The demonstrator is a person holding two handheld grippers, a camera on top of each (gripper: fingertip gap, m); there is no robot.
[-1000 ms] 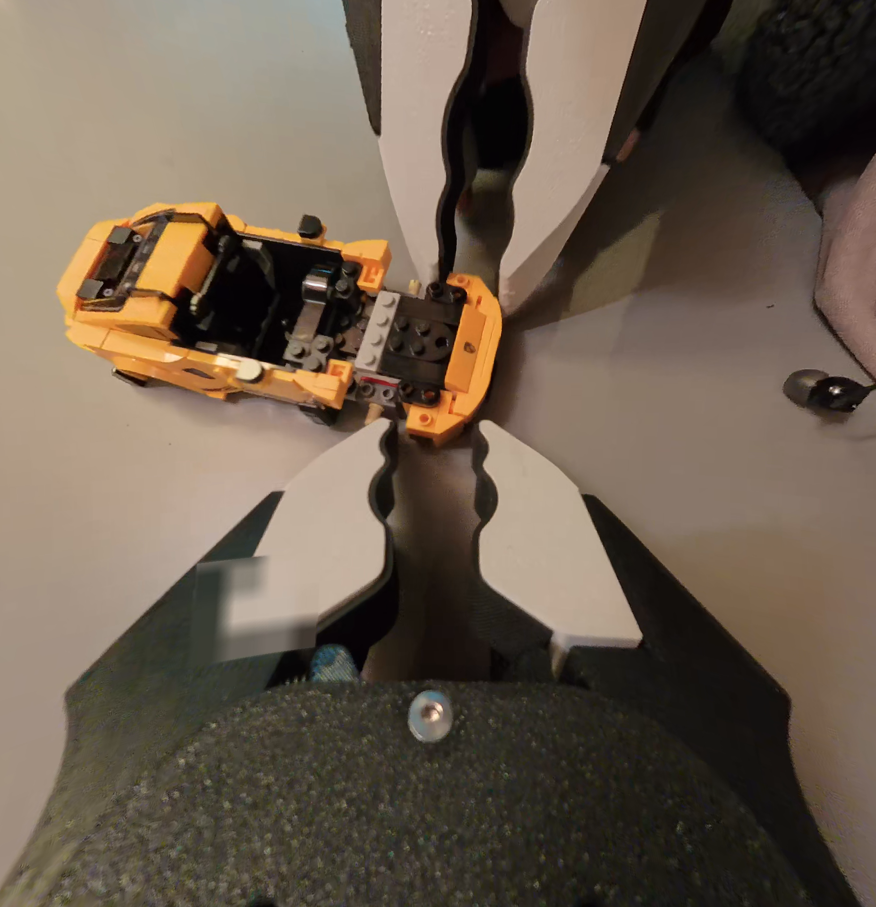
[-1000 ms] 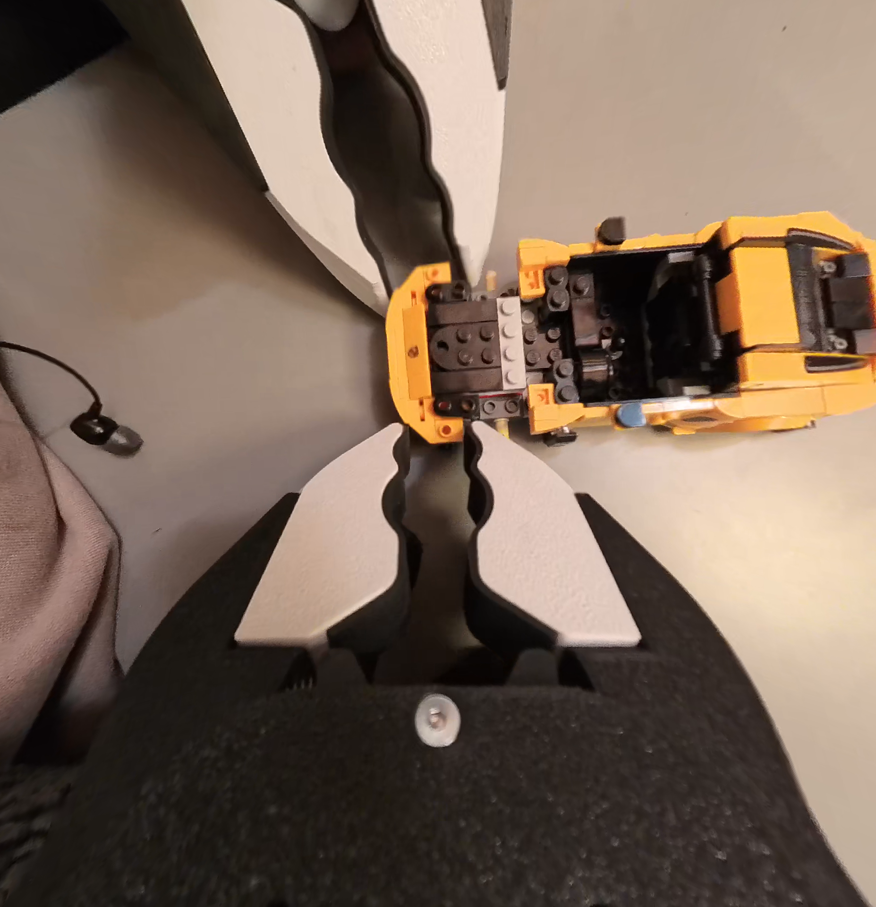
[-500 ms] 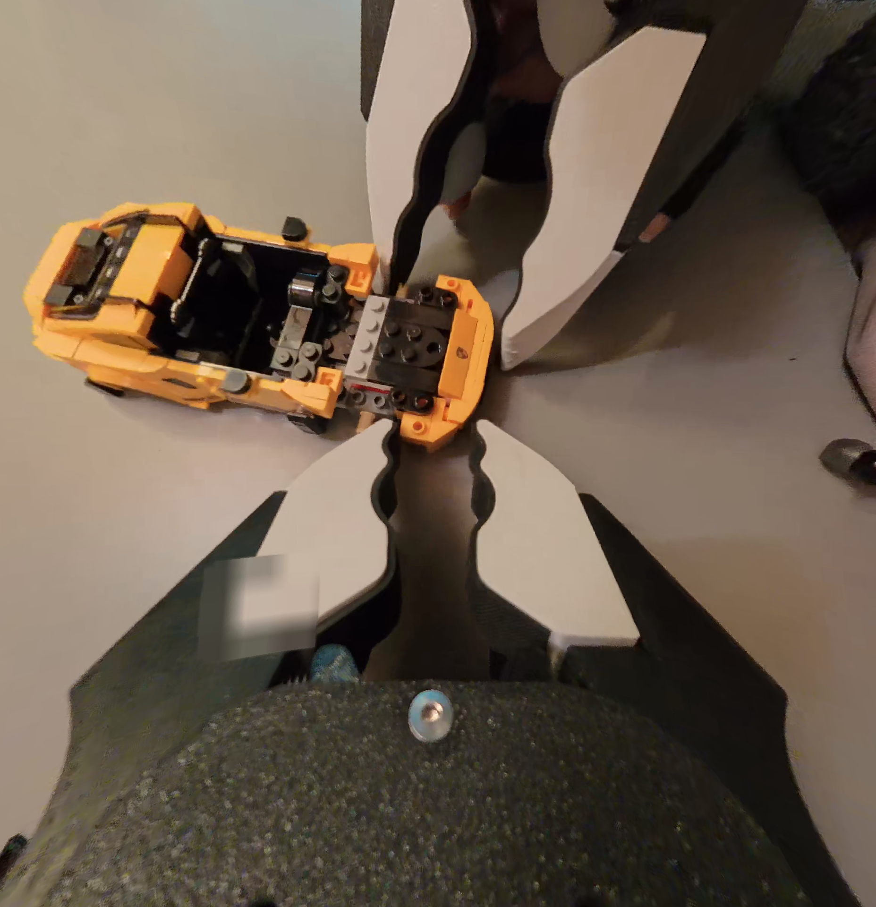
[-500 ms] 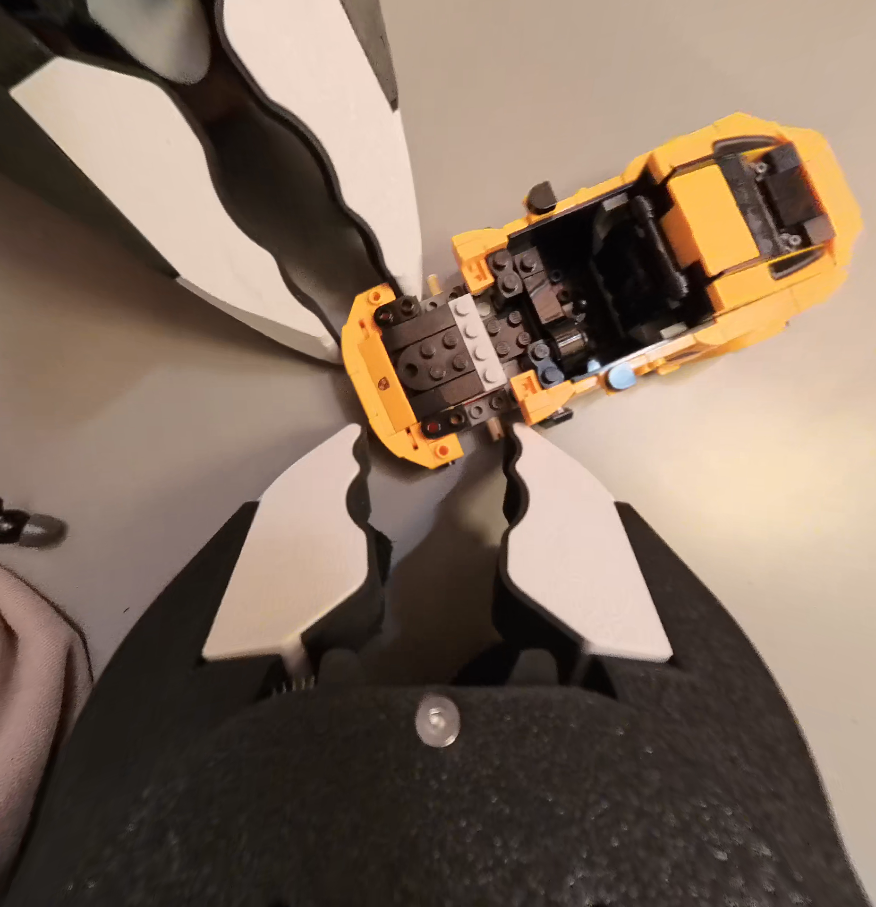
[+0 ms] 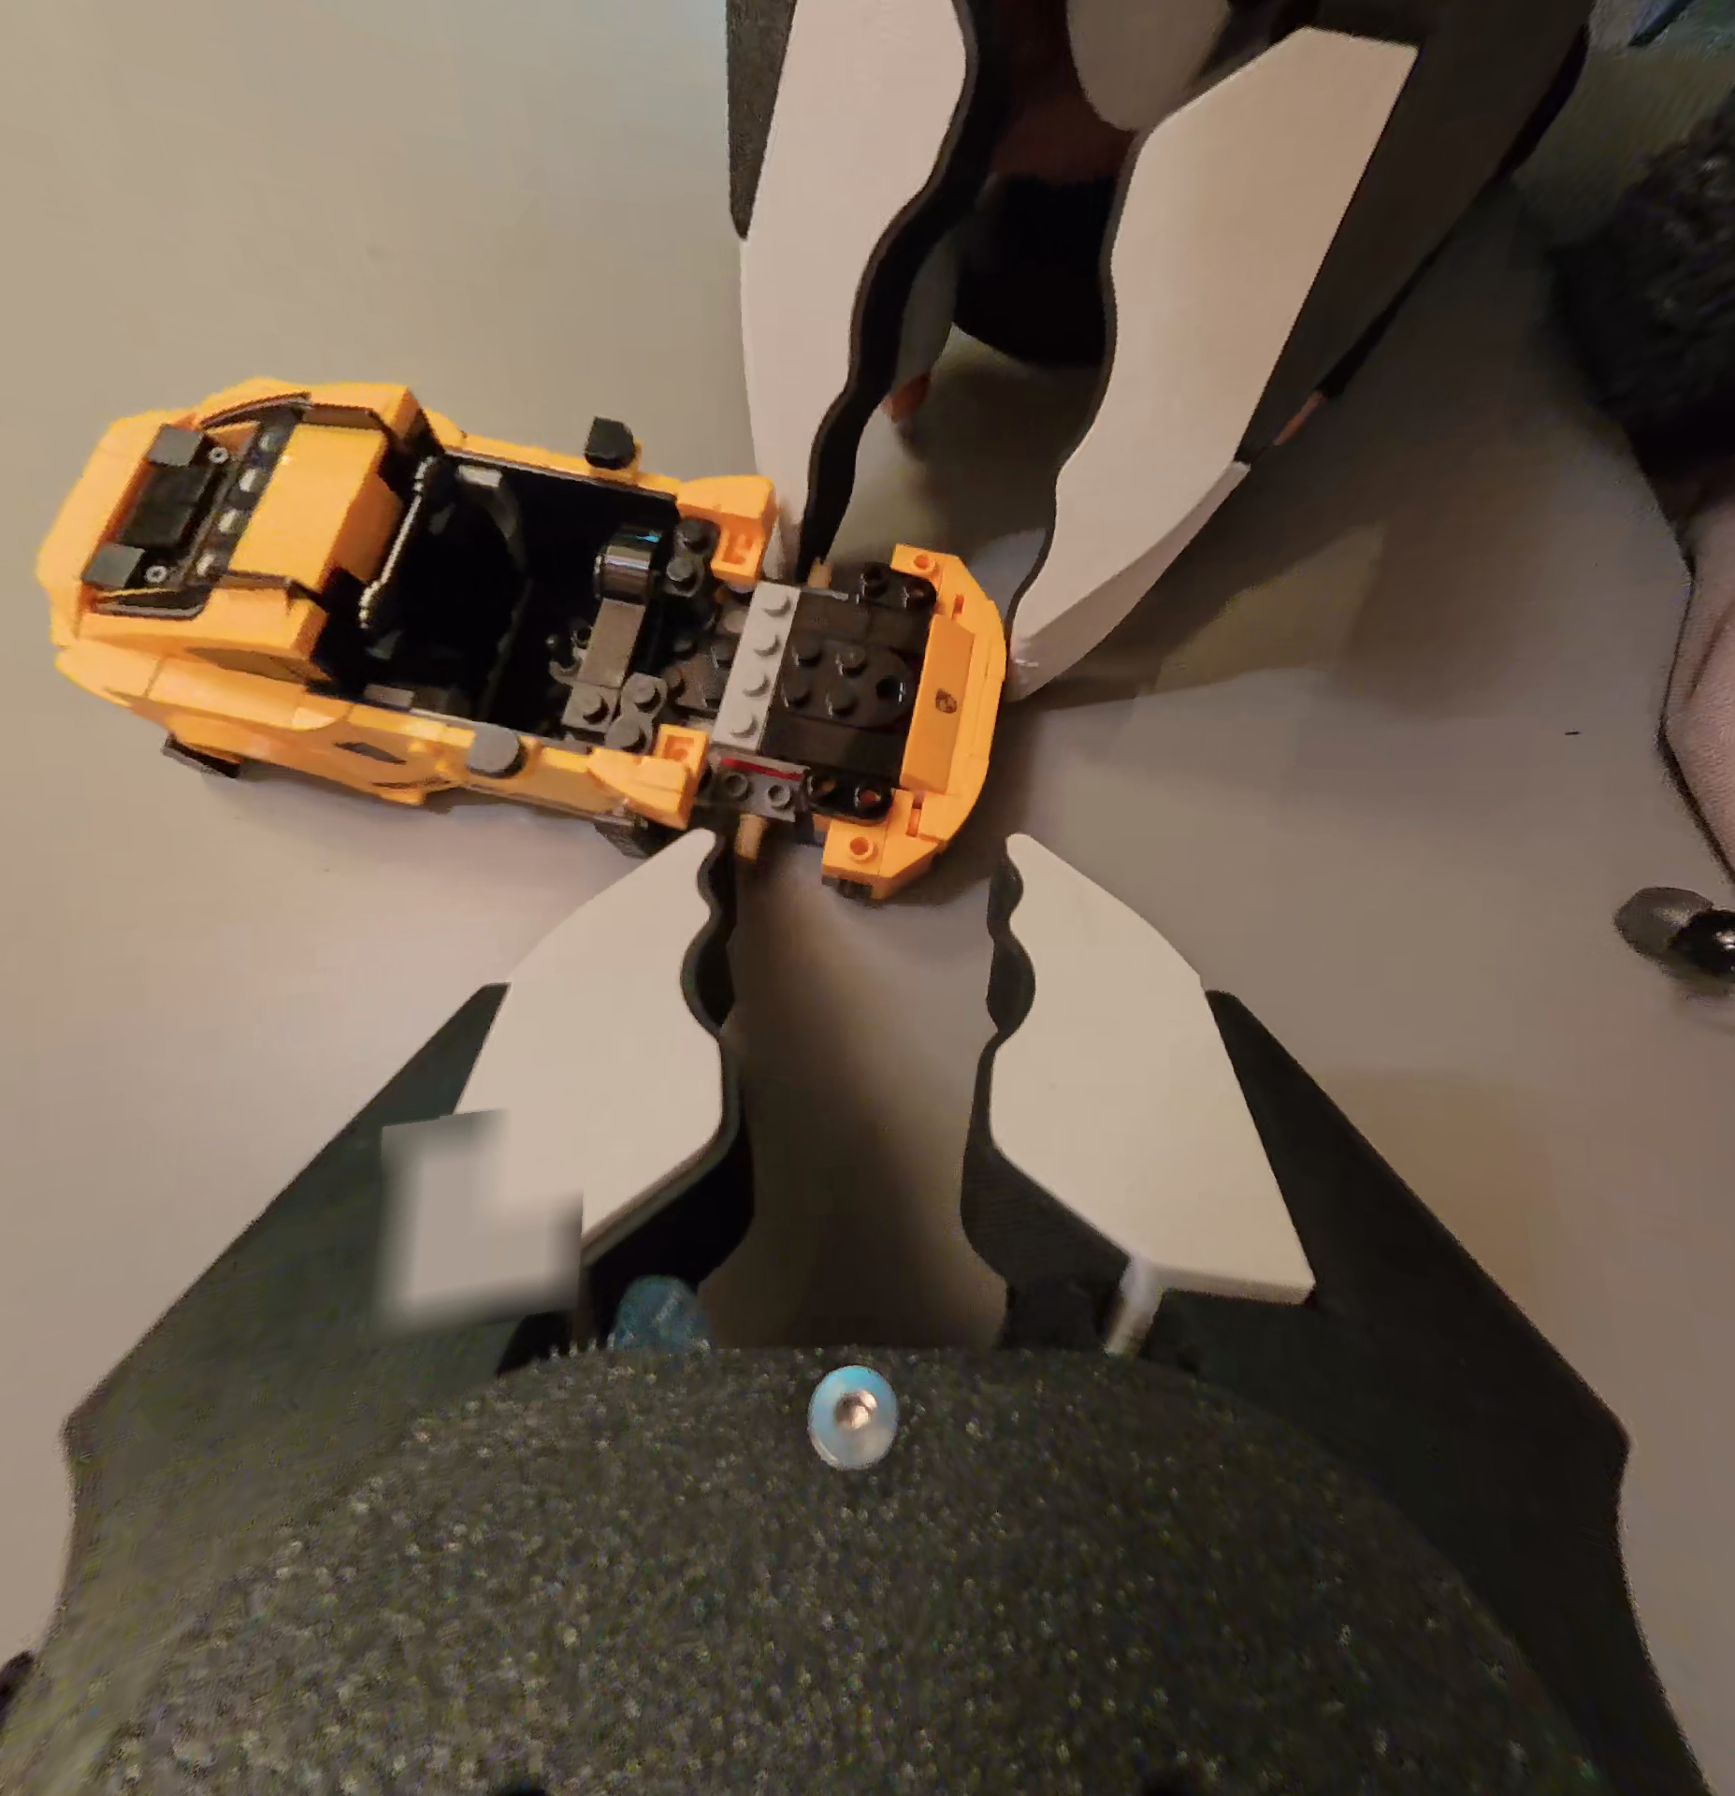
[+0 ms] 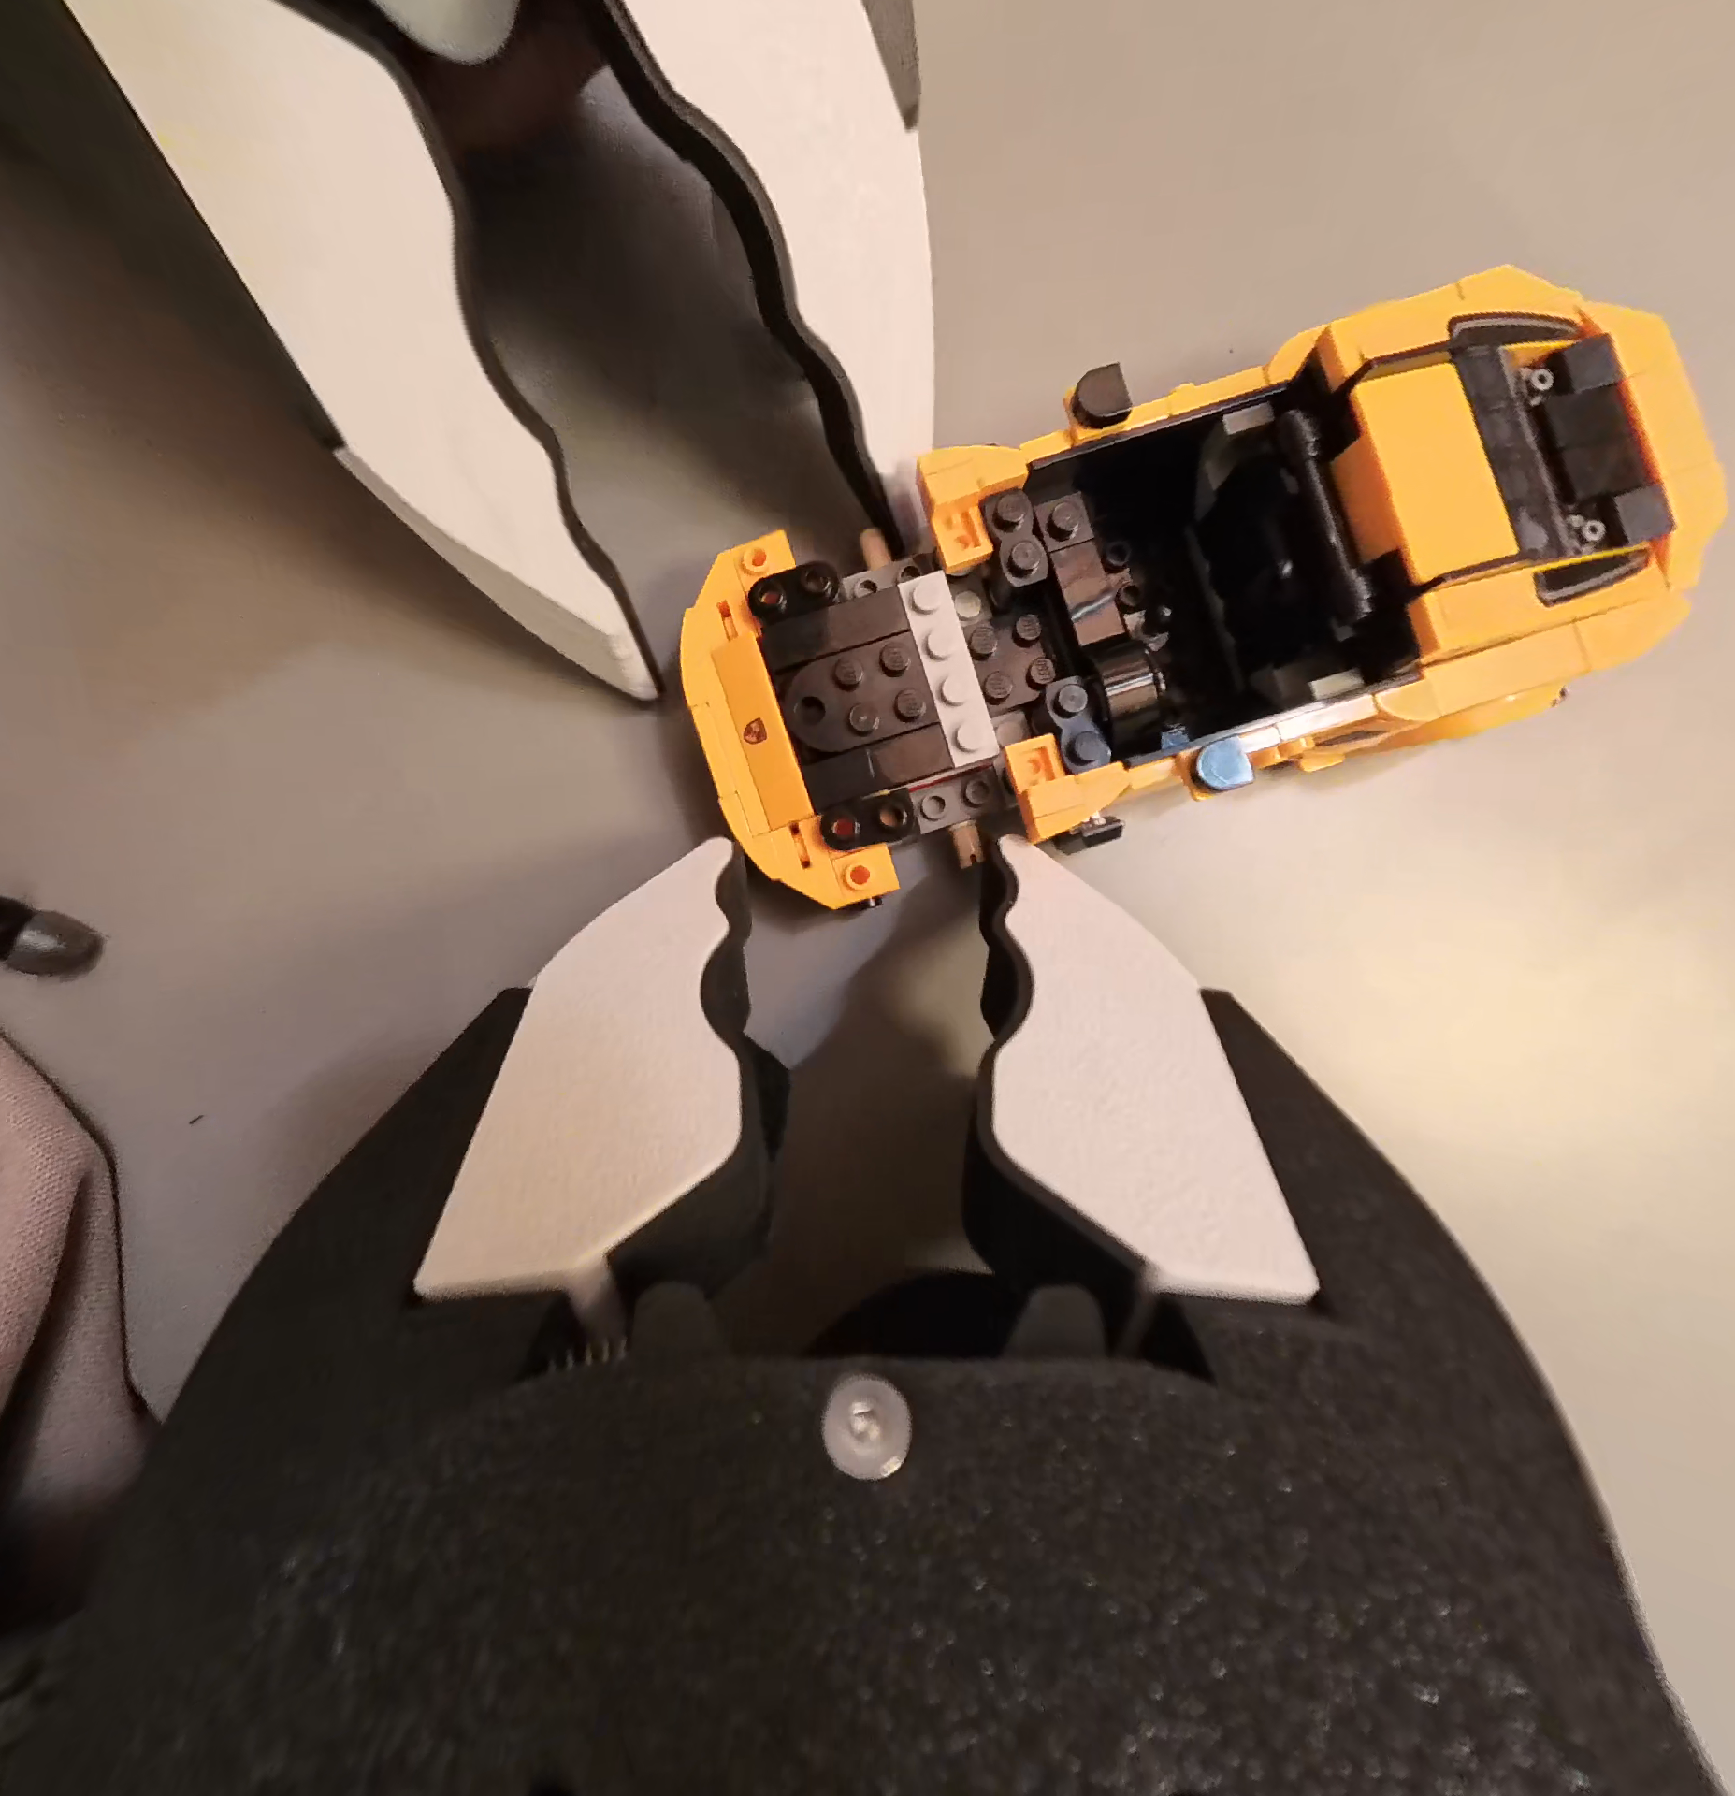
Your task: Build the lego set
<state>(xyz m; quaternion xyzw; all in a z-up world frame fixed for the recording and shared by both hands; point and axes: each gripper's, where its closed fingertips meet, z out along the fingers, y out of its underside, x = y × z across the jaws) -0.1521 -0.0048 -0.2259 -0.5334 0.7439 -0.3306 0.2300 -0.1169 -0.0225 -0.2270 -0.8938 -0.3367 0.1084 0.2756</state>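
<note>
I see orange lego car (image 5: 513,622) on worktop (image 5: 261,194). My left gripper (image 5: 853,865) wide at its front end; right gripper (image 6: 858,860) wide, opposite side.

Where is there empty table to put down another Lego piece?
Bare table lies beyond the orange Lego car, and more on its near side. It is crowded at the car's nose, where the left hand-held gripper and right hand-held gripper meet. An earbud lies by the sleeve.
</note>
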